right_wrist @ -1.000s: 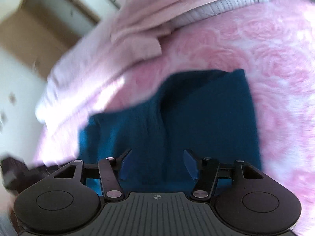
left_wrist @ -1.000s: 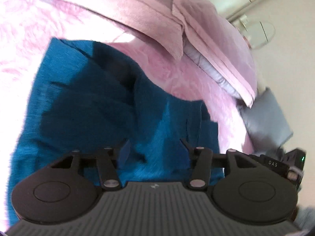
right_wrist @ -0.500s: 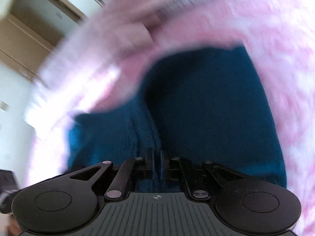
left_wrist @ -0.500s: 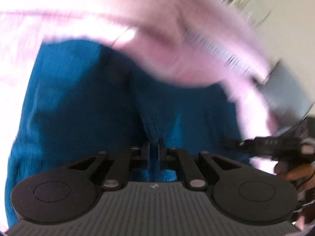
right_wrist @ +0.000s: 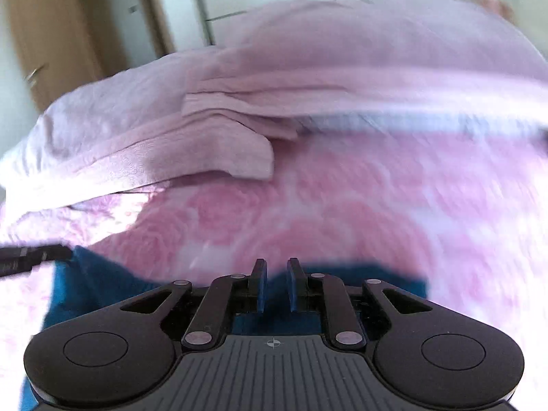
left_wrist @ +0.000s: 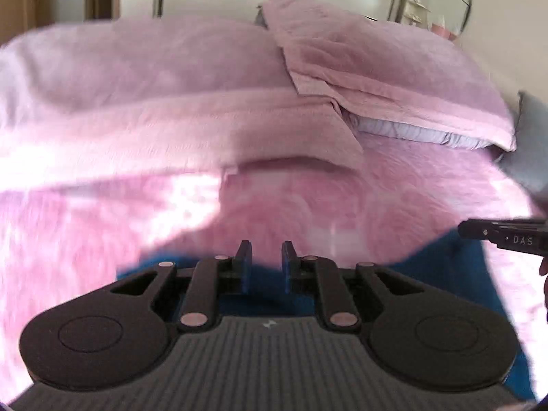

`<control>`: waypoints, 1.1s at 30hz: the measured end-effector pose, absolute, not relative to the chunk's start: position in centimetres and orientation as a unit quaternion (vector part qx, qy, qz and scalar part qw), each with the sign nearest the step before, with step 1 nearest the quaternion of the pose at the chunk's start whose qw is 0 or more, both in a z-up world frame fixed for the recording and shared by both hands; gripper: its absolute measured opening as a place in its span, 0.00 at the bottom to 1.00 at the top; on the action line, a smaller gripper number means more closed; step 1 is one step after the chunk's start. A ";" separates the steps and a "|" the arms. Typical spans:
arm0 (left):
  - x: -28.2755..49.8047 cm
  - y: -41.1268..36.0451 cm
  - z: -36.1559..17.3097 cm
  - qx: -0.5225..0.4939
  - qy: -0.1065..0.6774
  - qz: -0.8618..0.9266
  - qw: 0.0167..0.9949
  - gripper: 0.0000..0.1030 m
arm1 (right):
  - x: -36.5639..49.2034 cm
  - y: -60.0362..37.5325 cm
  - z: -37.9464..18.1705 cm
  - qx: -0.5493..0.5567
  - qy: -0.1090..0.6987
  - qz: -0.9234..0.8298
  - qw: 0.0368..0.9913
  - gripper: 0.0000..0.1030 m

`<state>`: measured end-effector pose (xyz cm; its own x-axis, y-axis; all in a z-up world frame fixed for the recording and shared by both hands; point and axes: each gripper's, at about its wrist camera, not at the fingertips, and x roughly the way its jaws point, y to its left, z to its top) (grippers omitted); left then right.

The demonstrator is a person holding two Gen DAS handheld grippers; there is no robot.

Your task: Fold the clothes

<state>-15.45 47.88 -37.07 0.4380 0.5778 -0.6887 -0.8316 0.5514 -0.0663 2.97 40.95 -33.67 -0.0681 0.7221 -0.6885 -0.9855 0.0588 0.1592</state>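
The blue garment (left_wrist: 445, 274) lies low on the pink flowery bed cover (left_wrist: 308, 205), down at 6 o'clock in both views, and most of it hides under the tools. Its far edge looks like a fairly straight line across the bed, but how many layers it has cannot be told. The left gripper (left_wrist: 266, 257) sits just above that edge with a small gap between its blue pads, and nothing is in the gap. The right gripper (right_wrist: 275, 275) looks the same: a narrow gap, holding no cloth. Each tool pokes into the other's view, at 3 o'clock and at 9 o'clock. Pale pink pillows (left_wrist: 376, 68) and a folded blanket (right_wrist: 233, 157) rest farther off, at 12 o'clock. I think a fold was just laid down or a new one comes next. For a neat fold, both tools should pinch matching corners, lift together, and keep the edges lined up.
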 end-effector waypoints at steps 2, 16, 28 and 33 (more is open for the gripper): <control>-14.2 48.4 -39.5 -0.175 0.347 0.425 0.818 0.15 | 2.3 41.7 -35.7 -0.231 0.297 0.663 0.647 0.16; -18.0 45.6 -39.4 -0.193 0.296 0.392 0.849 0.15 | 3.3 39.7 -37.8 -0.228 0.310 0.657 0.648 0.16; -18.3 38.3 -41.7 -0.143 0.312 0.341 0.875 0.16 | -2.4 33.3 -38.9 -0.279 0.279 0.685 0.613 0.16; -19.5 34.0 -42.4 -0.100 0.332 0.302 0.888 0.18 | -3.5 29.1 -37.4 -0.262 0.272 0.676 0.632 0.16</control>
<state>-19.53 34.05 -42.39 0.5976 0.4693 -0.6501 -0.6024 0.7979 0.0223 -3.52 29.06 -37.40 -0.0631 0.7127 -0.6986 -0.9980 -0.0522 0.0369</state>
